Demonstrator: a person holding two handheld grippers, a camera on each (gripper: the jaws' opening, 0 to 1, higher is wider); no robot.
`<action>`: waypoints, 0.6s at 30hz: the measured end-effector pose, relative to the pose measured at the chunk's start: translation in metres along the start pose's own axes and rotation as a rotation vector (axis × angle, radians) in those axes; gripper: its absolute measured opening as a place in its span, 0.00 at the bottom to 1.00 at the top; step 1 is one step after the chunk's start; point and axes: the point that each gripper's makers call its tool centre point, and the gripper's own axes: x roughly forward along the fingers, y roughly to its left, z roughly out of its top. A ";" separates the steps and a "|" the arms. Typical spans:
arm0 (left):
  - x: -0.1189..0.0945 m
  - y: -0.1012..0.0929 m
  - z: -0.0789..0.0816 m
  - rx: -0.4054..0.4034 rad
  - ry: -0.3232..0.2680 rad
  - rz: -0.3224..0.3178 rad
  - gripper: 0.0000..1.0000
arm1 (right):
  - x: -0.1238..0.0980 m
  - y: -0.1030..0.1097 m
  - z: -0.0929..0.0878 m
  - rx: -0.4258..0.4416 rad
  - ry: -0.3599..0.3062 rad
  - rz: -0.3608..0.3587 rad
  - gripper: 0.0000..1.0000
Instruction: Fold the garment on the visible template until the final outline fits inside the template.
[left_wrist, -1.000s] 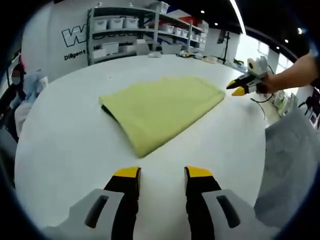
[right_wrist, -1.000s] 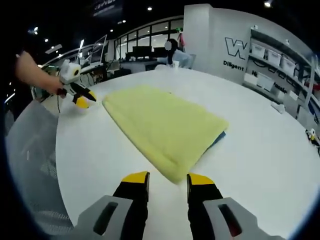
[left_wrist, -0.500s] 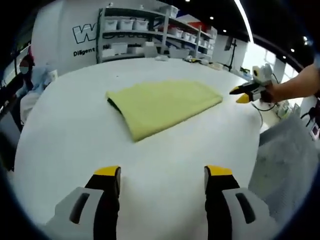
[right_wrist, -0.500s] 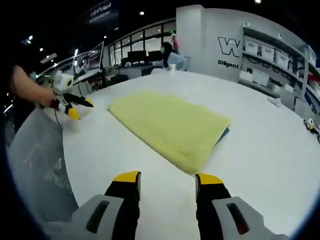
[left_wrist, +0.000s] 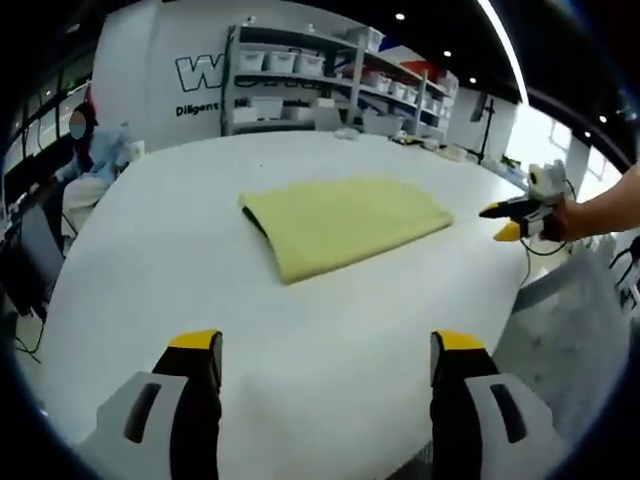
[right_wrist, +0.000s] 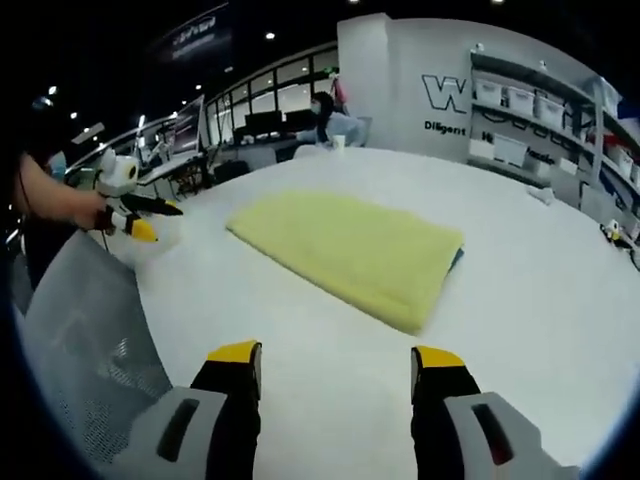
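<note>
Both grippers, left (left_wrist: 320, 350) & right (right_wrist: 335, 362), hover w/ jaws spread, empty, near the yellow garment (left_wrist: 342, 222), folded flat mid-table (left_wrist: 150, 260), blue template edge (right_wrist: 457, 259) peeking out—task apparently near done.

A large white table (left_wrist: 150, 260) spreads across both views, and beyond its far edge a white wall carries dark lettering (left_wrist: 205, 78) beside open metal shelving (left_wrist: 330, 85) stacked with pale storage bins (left_wrist: 262, 60). A seated person (left_wrist: 95, 150) is at the table's far side in the left gripper view, and grey mesh fabric (right_wrist: 85, 340) lies off the table's near edge in the right gripper view, with desks and monitors (right_wrist: 265, 120) under ceiling lights behind
</note>
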 end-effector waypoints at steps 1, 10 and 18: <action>0.000 -0.001 0.000 0.000 -0.001 0.001 0.88 | -0.001 0.003 0.000 0.004 -0.002 0.002 0.59; -0.010 -0.010 0.009 -0.005 -0.028 0.027 0.92 | -0.008 0.014 0.004 0.041 -0.036 -0.017 0.74; -0.016 -0.022 0.013 0.018 -0.050 0.044 0.95 | -0.016 0.022 0.001 0.056 -0.044 -0.020 0.80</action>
